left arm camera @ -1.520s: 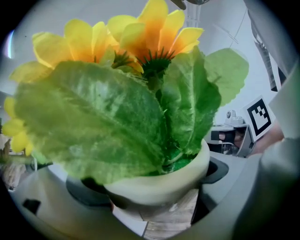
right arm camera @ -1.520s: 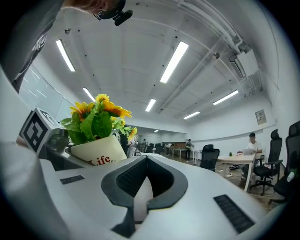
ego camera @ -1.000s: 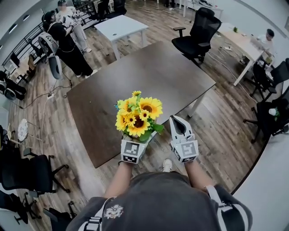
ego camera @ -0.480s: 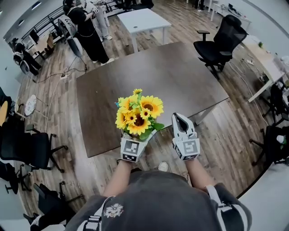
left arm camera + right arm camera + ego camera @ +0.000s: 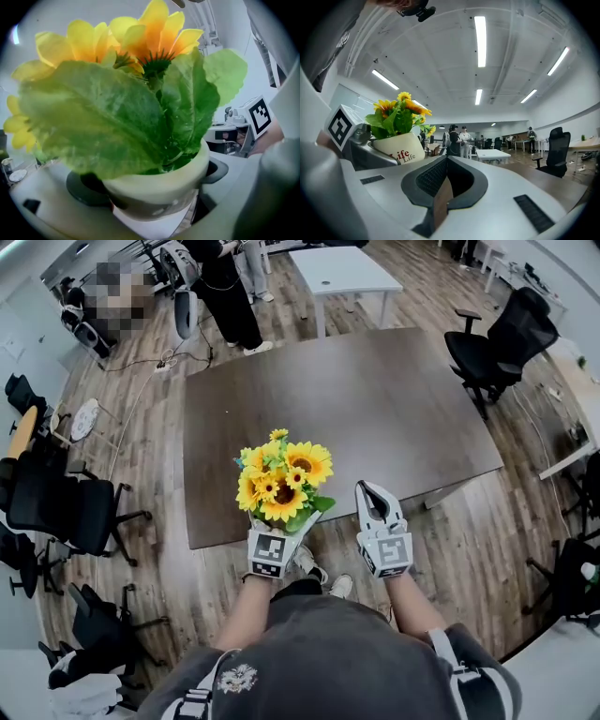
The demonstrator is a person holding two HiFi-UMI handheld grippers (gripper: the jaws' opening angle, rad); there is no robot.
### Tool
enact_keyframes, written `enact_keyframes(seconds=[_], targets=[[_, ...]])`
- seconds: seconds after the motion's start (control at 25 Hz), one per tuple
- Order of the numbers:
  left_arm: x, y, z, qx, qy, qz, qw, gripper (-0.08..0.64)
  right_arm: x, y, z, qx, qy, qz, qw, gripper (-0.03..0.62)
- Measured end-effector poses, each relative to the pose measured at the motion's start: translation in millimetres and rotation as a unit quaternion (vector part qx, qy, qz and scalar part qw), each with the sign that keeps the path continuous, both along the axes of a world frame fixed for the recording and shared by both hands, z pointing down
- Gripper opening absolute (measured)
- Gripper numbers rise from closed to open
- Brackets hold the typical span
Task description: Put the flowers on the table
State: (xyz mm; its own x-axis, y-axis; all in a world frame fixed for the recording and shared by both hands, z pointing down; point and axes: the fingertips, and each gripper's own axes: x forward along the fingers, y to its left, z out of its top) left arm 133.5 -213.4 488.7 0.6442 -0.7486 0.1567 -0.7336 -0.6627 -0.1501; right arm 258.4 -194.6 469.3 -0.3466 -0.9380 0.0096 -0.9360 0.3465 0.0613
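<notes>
Yellow sunflowers (image 5: pixel 281 479) stand upright in a cream pot (image 5: pixel 157 187). The left gripper (image 5: pixel 278 529) clamps the pot between its jaws and holds it in the air at the near edge of the dark brown table (image 5: pixel 375 399). The right gripper (image 5: pixel 373 495) is raised just beside the pot, jaws pressed together with nothing between them. Black office chairs (image 5: pixel 70 512) stand around the table.

Bright ceiling strips (image 5: pixel 480 40) — fisheye edges, blurred foreground.
</notes>
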Motion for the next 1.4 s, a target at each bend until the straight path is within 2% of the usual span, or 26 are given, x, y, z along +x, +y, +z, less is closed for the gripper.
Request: enact_keyframes(seconds=[0.28, 0.64, 0.8, 1.12, 1.4], targets=[[-12, -32, 20, 0.007, -0.025, -0.005, 0.9997, 0.565, -23, -38, 19, -0.016, 0.016, -0.026, 0.999, 0.023], [-25, -96, 38, 0.0, -0.028, -0.01, 0.9996, 0.566, -37, -109, 26, -0.03, 0.041, -0.04, 0.998, 0.023], [-39, -125, 56, -0.023, -0.026, -0.027, 0.999, 0.566, -60, -145, 24, -0.033, 0.05, -0.06, 0.996, 0.023], [-45, -142, 64, -0.028, -0.017, -0.027, 0.9991, 0.566, -72, -168, 25, -0.032, 0.06, -0.053, 0.996, 0.023], [-48, -155, 79, -0.038, -0.029, -0.039, 0.9981, 0.566, -71, -183, 40, -0.047, 0.058, -0.059, 0.996, 0.023]])
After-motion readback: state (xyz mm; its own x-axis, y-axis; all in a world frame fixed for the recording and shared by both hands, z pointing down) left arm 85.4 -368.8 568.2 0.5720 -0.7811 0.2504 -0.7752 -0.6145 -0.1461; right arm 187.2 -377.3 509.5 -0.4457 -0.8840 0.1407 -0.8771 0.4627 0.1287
